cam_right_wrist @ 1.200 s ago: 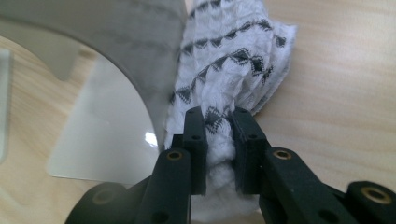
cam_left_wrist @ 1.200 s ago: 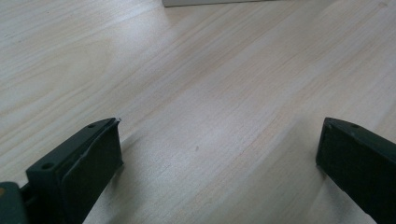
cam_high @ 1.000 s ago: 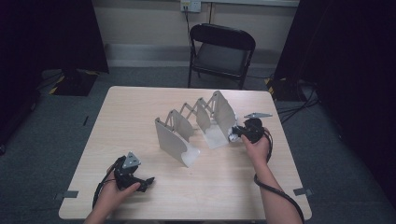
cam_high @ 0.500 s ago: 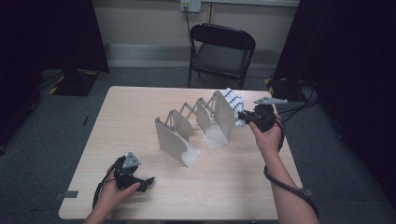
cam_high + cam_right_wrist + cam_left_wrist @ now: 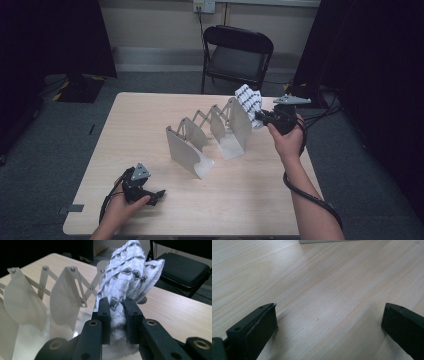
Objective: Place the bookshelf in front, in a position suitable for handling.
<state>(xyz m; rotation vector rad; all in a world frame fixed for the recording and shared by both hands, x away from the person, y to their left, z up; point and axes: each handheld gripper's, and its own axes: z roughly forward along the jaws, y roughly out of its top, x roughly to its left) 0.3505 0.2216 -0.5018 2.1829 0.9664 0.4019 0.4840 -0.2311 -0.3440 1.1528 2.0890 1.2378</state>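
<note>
The surface (image 5: 150,125) is a pale wood-grain top standing on grey carpet, with dark curtains to either side, a cream wall behind it and a black folding chair (image 5: 237,55) beyond its far edge. Near the middle of the surface stands a white accordion rack (image 5: 207,135), its upright panels linked by scissor struts and running from its near end back toward the chair. Just beyond the rack's far end, the right tool (image 5: 117,315) is lifted above the surface with its jaws clamped on a white cloth with a dark zigzag pattern (image 5: 127,275), which bunches upward out of the grip. Well apart from the rack, toward the near-left corner, the left tool (image 5: 145,192) lies low over bare wood with its jaws wide apart and nothing between them. The cloth's lower part is hidden behind the right tool's jaws, and it seems to brush the rack's last panel, though the angle leaves that uncertain.
</note>
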